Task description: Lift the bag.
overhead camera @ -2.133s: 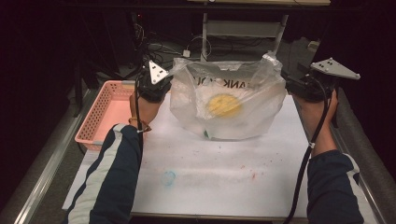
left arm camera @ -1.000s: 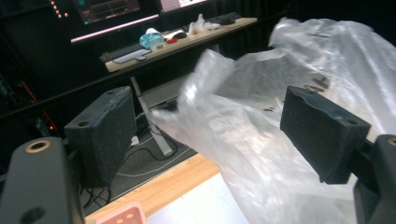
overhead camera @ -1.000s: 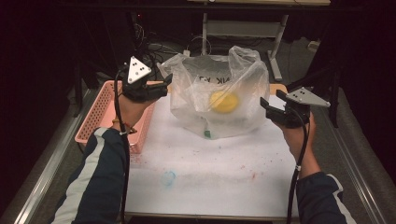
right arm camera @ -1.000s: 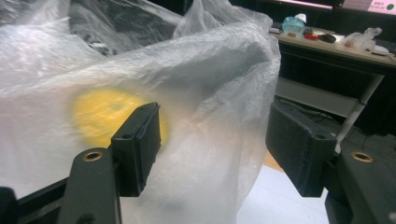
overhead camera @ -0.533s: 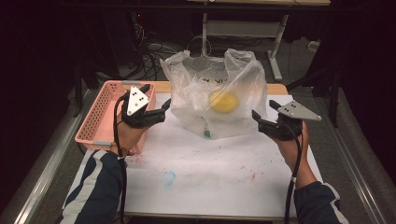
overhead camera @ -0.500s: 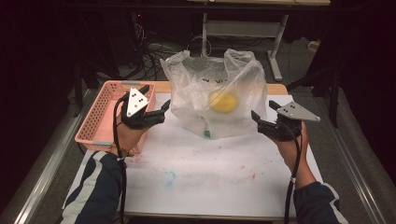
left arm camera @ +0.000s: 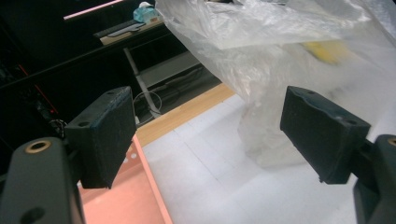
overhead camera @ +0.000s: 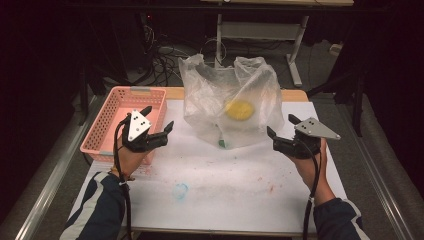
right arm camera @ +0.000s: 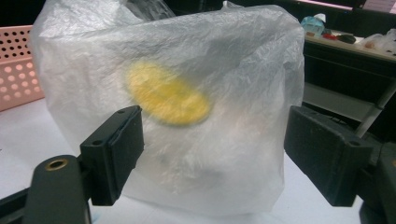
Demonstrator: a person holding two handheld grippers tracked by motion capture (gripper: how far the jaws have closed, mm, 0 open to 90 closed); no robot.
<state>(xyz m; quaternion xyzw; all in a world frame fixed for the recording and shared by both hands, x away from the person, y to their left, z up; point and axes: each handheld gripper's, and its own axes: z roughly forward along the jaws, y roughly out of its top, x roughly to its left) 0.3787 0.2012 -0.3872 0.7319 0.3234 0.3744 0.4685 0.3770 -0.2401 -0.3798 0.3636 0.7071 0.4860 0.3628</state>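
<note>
We flank the plastic bag (overhead camera: 230,107) with both grippers' jaws wide, empty; next, grip its rim

Lab test bench – paper-covered table (overhead camera: 240,195), tangled floor cables (overhead camera: 167,57), dark metal frames (overhead camera: 295,37).

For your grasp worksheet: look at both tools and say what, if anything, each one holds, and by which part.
Nothing is held. The left tool and the right tool both stand open, apart from the plastic bag, one on each side of it.
</note>
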